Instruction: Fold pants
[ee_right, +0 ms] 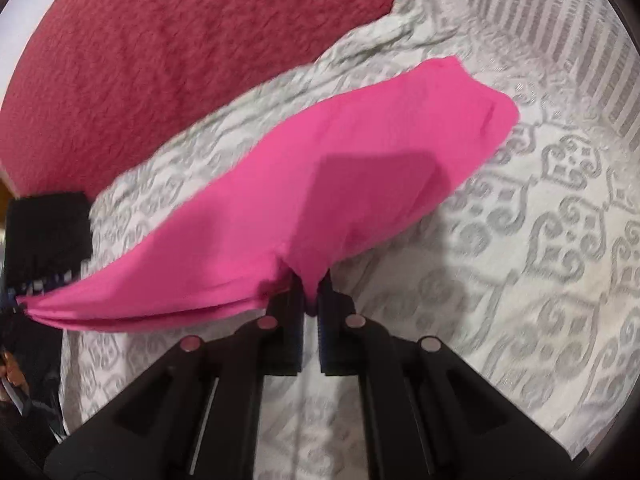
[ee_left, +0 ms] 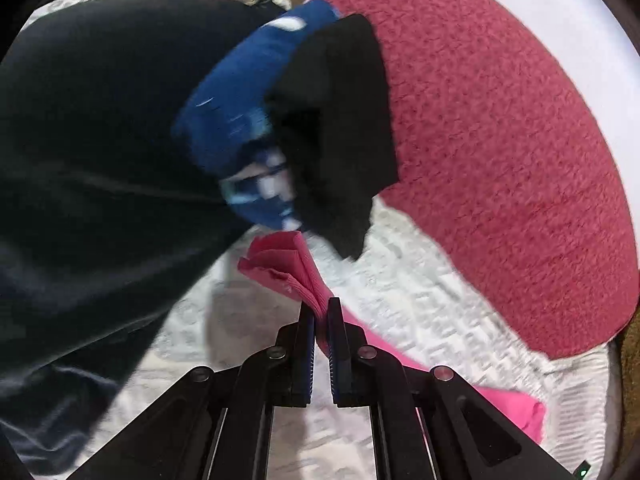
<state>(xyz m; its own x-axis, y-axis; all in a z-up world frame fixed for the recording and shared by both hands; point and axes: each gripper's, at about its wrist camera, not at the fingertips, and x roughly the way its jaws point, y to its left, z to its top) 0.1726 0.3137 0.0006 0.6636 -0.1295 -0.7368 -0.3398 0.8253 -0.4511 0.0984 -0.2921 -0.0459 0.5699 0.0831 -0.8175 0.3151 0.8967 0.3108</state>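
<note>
Both tongs, left gripper [ee_left: 321, 312] and right gripper [ee_right: 310, 288], pinch the pink pants [ee_right: 320, 184] (edge bunched), lifting them off the bedspread [ee_right: 520, 240] for folding.

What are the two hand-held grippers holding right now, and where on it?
Both hold the pink pants: left hand-held gripper pinches a bunched ribbed end, right hand-held gripper a fold along the edge.

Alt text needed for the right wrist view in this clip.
The right gripper is shut on a bunched edge of bright pink pants, which stretch leftward, lifted over a grey-patterned white bedspread. A dark red blanket lies beyond.
</note>
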